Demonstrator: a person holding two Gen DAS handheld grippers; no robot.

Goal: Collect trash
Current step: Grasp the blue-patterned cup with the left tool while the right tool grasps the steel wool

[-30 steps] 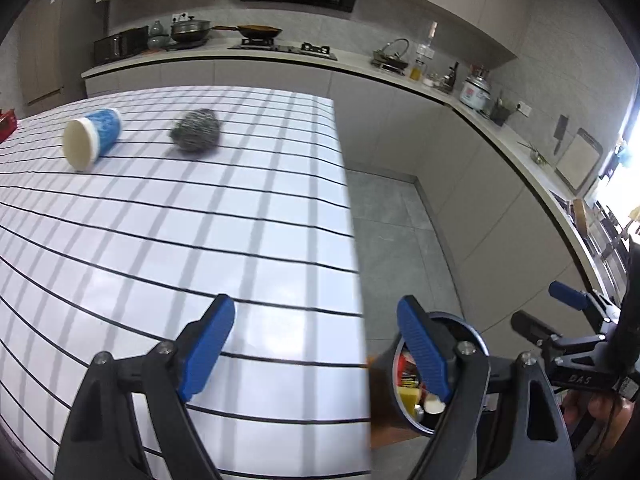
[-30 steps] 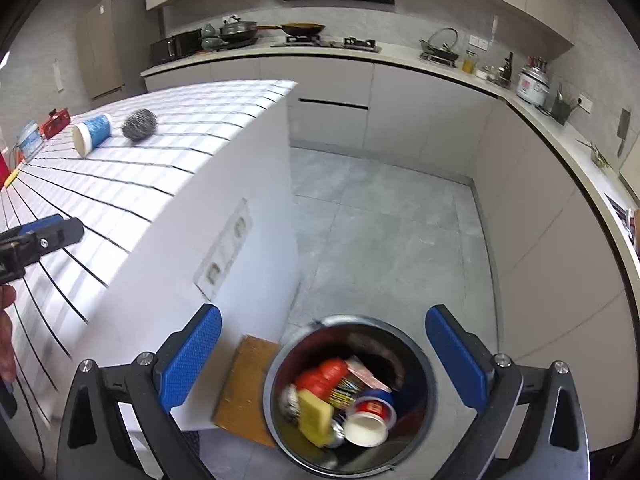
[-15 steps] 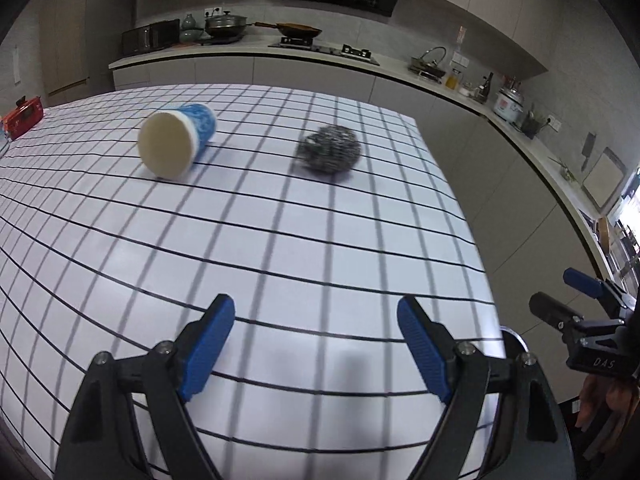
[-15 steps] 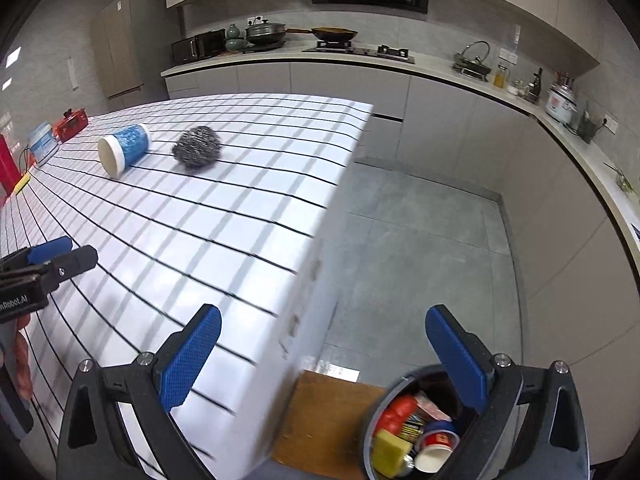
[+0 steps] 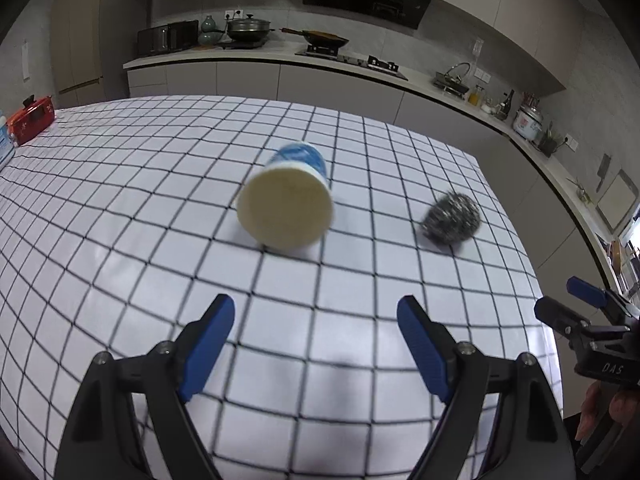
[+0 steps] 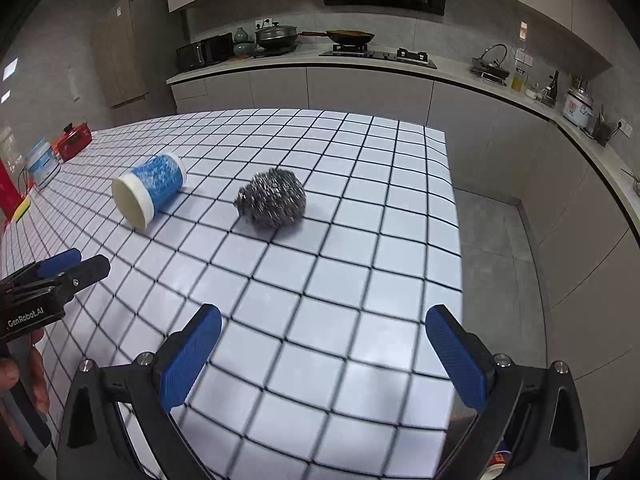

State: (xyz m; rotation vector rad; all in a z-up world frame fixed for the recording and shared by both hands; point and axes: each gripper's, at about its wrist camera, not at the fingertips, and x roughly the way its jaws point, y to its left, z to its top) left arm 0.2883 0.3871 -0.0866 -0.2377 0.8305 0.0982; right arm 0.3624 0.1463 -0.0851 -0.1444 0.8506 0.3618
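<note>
Blue-and-white paper cup (image 5: 286,204) on its side on the checked white tablecloth (image 5: 120,208), mouth toward the near edge; crumpled steel-wool scourer (image 5: 452,219) just to its right, apart from it. Left tongs (image 5: 316,344) spread wide, empty, lined up on the cup lying farther off between the blue pads. Right tongs (image 6: 324,356) likewise parted and empty, scourer (image 6: 272,199) ahead, slightly left. Probably one piece of trash apiece; neither yet reached.

Both wrist views look down-forward — share checked table (image 5: 160,208) (kitchen behind).
</note>
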